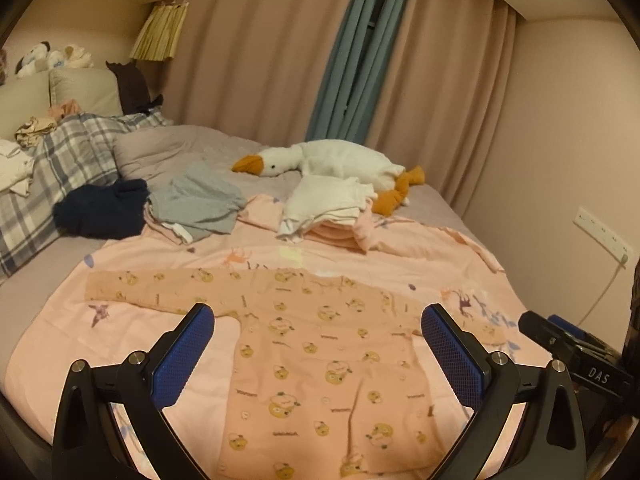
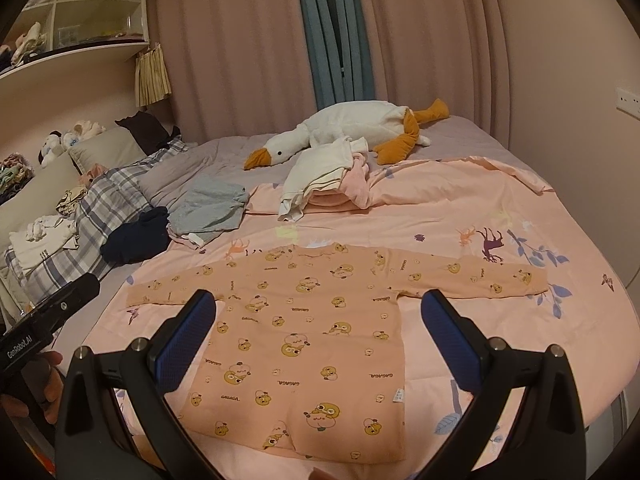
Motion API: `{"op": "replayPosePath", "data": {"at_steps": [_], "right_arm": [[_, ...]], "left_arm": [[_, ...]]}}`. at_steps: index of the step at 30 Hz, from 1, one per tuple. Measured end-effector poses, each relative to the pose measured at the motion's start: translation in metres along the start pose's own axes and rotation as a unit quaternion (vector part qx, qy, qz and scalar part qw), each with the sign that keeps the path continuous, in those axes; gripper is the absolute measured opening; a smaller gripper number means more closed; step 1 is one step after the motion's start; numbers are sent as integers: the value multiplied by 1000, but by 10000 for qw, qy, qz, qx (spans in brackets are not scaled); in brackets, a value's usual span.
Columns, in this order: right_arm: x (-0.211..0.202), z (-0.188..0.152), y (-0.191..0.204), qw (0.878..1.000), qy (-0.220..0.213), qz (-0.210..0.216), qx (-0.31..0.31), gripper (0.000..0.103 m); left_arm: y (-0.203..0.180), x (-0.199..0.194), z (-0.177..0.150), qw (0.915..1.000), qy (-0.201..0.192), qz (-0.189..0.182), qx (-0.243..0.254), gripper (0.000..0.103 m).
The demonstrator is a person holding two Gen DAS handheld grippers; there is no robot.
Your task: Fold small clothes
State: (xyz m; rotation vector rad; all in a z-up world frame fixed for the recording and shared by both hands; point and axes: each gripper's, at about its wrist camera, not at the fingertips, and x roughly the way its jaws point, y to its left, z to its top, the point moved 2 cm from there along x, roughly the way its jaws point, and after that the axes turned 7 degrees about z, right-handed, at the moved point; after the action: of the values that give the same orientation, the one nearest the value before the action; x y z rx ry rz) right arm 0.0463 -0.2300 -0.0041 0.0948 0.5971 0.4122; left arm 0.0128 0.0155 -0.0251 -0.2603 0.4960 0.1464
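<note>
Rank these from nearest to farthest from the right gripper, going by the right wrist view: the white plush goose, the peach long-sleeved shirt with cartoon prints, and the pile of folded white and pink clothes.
1. Peach long-sleeved shirt with cartoon prints: spread flat just ahead of the open right gripper.
2. Pile of folded white and pink clothes: mid-bed, beyond the shirt's collar.
3. White plush goose: farthest, lying by the curtains.
</note>
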Motion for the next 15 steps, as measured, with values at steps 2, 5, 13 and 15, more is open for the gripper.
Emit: {"op": "replayPosePath", "data": {"at_steps": [2, 5, 13, 15], "right_arm": [[0, 0, -1, 10000, -15, -82, 6, 103], [2, 4, -5, 9997, -39, -243, 10, 103], [3, 4, -4, 9995, -52, -296, -55, 103], [3, 4, -4, 9997, -42, -238, -79, 103]], "left_arm": [[-2, 1, 0, 10000, 5, 31, 37, 103], [-4, 2, -1, 10000, 30, -44, 73, 103], [-12, 3, -3, 9997, 85, -81, 194, 103], [-11, 5, -3, 9998, 109, -66, 182, 103]]}}
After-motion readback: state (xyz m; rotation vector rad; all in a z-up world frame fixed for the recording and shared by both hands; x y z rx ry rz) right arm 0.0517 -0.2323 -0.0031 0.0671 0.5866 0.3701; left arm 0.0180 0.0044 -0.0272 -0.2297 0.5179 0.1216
